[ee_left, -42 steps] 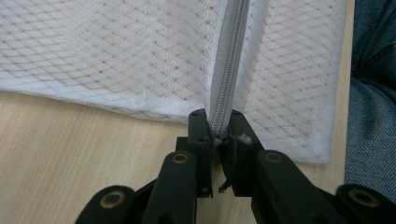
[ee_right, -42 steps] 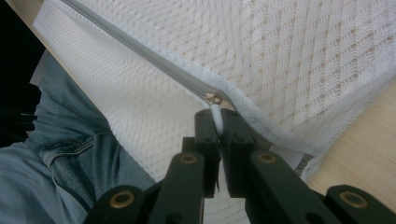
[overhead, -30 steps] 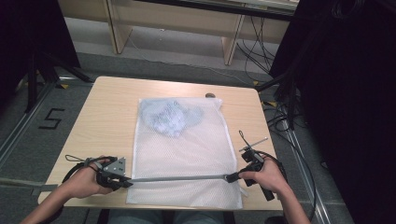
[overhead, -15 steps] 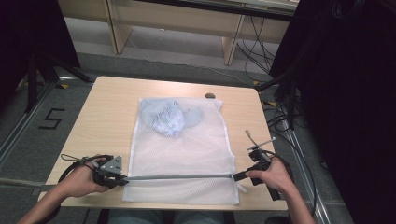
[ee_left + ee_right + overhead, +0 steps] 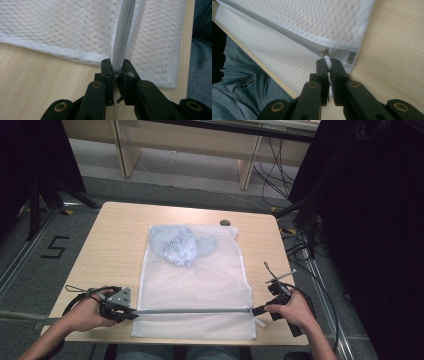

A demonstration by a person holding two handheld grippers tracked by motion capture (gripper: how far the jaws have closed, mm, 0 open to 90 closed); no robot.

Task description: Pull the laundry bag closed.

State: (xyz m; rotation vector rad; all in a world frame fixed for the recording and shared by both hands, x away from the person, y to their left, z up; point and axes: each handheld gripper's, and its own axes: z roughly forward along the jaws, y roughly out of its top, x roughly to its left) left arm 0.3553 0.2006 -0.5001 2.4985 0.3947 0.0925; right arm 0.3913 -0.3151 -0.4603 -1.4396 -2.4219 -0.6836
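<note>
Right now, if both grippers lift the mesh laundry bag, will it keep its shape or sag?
The mesh laundry bag probably sags: thin netting, lying flat. The bluish garment bunched at its far end likely slides downward. It seems light.

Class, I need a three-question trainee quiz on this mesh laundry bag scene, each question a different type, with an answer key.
1. True or false: the zipper of the mesh bag runs along the edge nearest the person.
2. Multiple choice: the right hand-held gripper is shut on A) the bag's far corner, B) the white zipper pull, C) a cable.
3. Fill in: the left hand-held gripper pinches the zipper's ____ end, as the high view shows it.

Key: 1 true; 2 B; 3 left.
</note>
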